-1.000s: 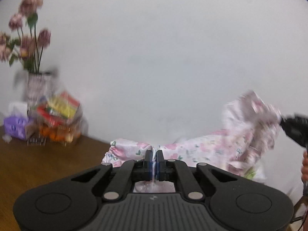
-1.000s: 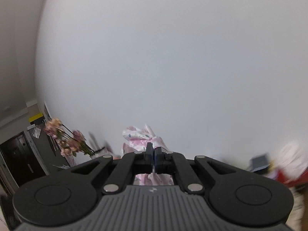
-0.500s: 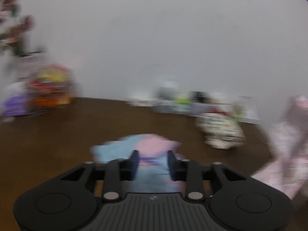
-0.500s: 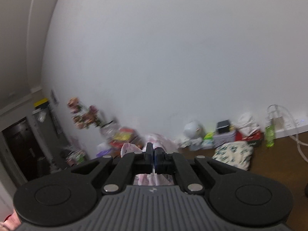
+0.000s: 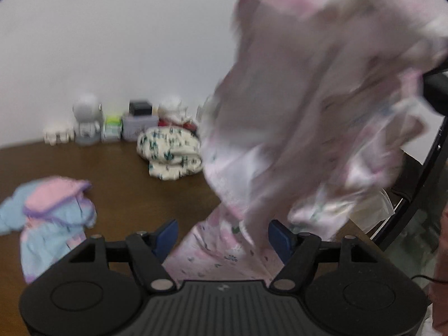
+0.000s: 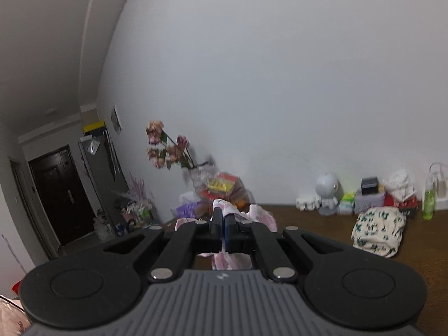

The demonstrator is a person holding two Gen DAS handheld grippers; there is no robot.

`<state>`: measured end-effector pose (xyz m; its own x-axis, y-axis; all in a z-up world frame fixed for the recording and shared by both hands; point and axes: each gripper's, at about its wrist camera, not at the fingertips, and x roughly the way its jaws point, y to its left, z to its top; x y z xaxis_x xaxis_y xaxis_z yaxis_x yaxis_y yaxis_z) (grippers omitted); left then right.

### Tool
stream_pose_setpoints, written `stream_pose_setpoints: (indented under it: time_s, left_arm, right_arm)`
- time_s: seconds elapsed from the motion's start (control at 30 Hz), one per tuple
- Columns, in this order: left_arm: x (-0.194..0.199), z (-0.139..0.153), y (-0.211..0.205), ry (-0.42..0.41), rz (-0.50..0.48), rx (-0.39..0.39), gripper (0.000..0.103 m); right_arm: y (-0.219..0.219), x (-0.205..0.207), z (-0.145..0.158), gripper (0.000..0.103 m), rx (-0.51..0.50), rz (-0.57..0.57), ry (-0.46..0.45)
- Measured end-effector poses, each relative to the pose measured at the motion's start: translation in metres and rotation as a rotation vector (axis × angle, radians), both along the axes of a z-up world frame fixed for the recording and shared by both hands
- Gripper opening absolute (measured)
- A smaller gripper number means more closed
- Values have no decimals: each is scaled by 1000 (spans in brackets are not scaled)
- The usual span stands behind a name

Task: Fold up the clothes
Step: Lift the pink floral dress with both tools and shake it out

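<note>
- The pink floral garment point(image 5: 308, 112) hangs in the air from the right gripper point(image 6: 223, 224), and its lower end trails down onto the table point(image 5: 126, 184), between the blue pads point(image 5: 165, 235) of the left gripper point(image 5: 224, 235).
- The left gripper's jaws are opening; the pads stand clear of the cloth.
- The right gripper is clamped on the garment's edge.
- The long axis runs from upper right down to the left gripper, which is nearer the free end.
</note>
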<state>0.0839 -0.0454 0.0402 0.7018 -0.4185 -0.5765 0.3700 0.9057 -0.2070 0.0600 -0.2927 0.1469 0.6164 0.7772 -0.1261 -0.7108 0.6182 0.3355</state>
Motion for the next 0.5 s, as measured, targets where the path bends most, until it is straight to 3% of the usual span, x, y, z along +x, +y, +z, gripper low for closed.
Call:
stream_pose_setpoints:
  time_s: [0.03,0.1,0.13,0.17,0.33,0.5]
  left_arm:
    - [1,-3,-3,3,6,9,68]
    - [1,-8,-8,9,17,32,49]
    - [1,-10,-9,11,21,47,30]
    - [-2,-10,-7,3,19,50,19]
    - [-37,13,20,-110,26,110,3]
    - [-74,57,64,-242,121,197,1]
  right_arm:
    - [-4,-6,3,1,14,-4,-14]
    - [-11,-16,8,1,22,-38,-50]
    - [-14,-20,11,1,25,-57,-68]
    - [-18,-25,13,1,20,-85,-81]
    - [-38,-38,13,1,-23,-208,-73]
    - [-33,-39,9,1,-30,-175,-16]
